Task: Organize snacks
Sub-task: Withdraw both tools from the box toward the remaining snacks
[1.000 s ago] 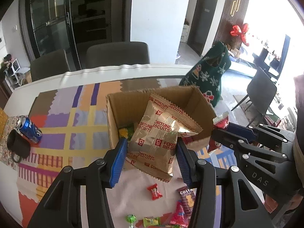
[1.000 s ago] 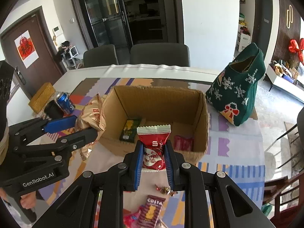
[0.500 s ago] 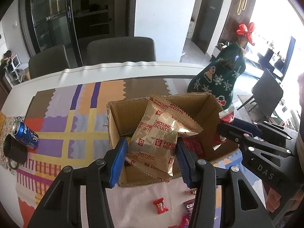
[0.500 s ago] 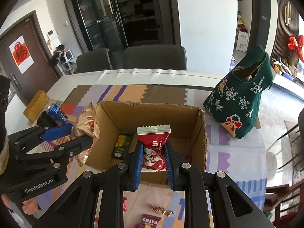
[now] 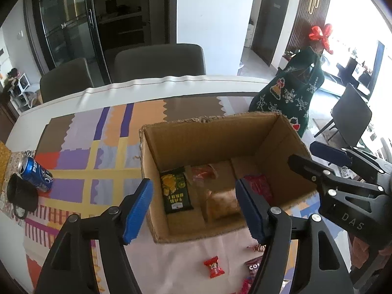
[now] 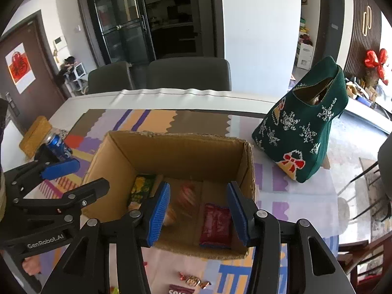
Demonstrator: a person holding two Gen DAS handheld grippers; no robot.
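Patterned table cloth (image 5: 80, 161) carries the box (image 5: 210, 132); left gripper (image 5: 193, 210) and right gripper (image 6: 198, 210) hover above it, jaws wide and empty, ready for more snacks.

We saw one brown cardboard box (image 5: 221, 132), four snack packs inside it, one blue soda can (image 5: 36, 173), one black mug (image 5: 21, 196), one green knitted Christmas bag (image 6: 308, 132), and two grey chairs behind the table.

gold packet (image 6: 171, 214) blurred | Costa packet (image 5: 253, 268) (half hidden) cut off
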